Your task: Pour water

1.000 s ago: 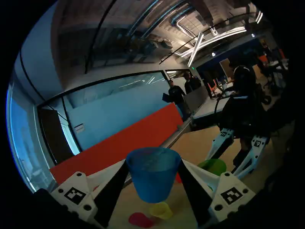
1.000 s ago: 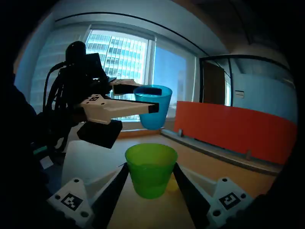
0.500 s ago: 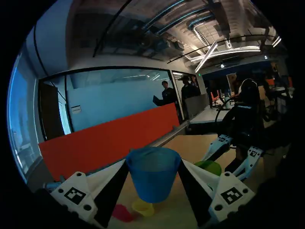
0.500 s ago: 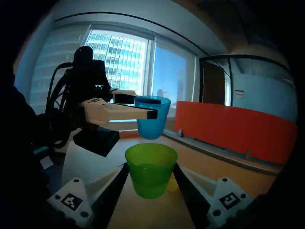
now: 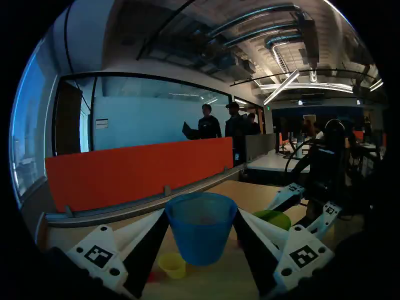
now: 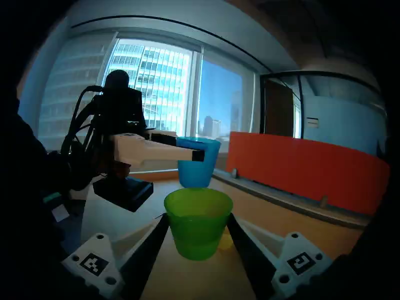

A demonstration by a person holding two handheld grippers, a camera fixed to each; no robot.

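Observation:
My left gripper (image 5: 201, 231) is shut on a blue plastic cup (image 5: 201, 226), held upright above the wooden table (image 5: 245, 192). In the right gripper view that same blue cup (image 6: 198, 163) and left gripper (image 6: 150, 150) hover level, just behind and above the green cup. My right gripper (image 6: 198, 230) is shut on a green cup (image 6: 198, 221) with liquid in its lower part. In the left gripper view the green cup (image 5: 272, 218) and right gripper (image 5: 307, 207) sit to the right, slightly lower.
A small yellow cup (image 5: 172, 264) stands on the table below the blue cup; a yellow object (image 6: 225, 242) peeks behind the green cup. An orange partition (image 5: 135, 167) runs along the table's far edge. People (image 5: 220, 125) stand beyond it. A white block (image 6: 107, 212) lies at left.
The left gripper has rolled back to level and come down a little, bringing the blue cup upright and closer to the green cup. The right gripper and green cup have stayed still.

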